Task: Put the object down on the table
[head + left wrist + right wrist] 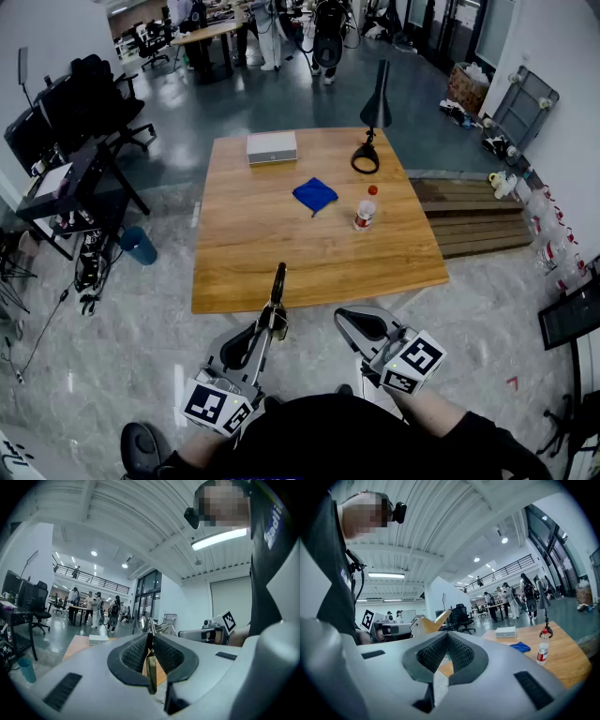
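Left tool [272, 323] pinches a slim rod-like object [278, 284] — lower it flat onto the tabletop [253, 253] before letting go; right tool [361, 324] pressed together, empty.

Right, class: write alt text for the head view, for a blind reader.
From above, the left gripper grips a thin tool and the right gripper is shut and empty, both at the near edge of a wooden table. On it: a white box, blue cloth, bottle and black lamp.

The left tool [150, 637] grips a thin object [151, 674] edge-on.
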Available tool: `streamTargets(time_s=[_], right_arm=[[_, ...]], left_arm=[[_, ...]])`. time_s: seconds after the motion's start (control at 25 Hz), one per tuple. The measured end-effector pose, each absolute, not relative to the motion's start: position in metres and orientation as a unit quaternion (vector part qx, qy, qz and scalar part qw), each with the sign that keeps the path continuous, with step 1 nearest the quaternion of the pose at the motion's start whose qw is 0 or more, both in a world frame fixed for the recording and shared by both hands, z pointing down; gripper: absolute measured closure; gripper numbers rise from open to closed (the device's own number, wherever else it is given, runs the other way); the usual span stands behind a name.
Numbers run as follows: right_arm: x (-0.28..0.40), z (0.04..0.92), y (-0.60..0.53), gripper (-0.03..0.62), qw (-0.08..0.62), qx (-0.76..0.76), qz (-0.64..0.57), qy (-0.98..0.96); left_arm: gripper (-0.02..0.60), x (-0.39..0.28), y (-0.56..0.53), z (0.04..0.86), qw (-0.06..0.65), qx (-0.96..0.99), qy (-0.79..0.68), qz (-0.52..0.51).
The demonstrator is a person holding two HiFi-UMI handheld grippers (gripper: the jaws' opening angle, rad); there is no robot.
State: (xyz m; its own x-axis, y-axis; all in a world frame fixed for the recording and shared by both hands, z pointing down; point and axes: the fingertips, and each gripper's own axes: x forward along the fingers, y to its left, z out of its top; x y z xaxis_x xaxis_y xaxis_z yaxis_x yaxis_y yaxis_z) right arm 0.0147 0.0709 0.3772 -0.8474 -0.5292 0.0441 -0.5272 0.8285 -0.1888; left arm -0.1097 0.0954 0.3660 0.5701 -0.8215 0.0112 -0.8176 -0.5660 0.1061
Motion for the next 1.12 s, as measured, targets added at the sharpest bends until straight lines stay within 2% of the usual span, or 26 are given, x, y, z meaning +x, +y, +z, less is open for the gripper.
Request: streamTargets(time_s=[0.68, 1.12], right_arm=[[0.019, 0.377, 0.071, 0.589, 0.014, -0.260, -0.107, 0.960], [0.066, 0.373, 0.056, 0.589, 0.027, -0.229, -0.108, 0.967]], left_arm=[[0.537, -0.101, 0.095, 0.373, 0.056, 0.881, -0.469, -0.008], [0.537, -0.052, 0.082, 0.367, 0.044, 0.866, -0.498, 0.005]])
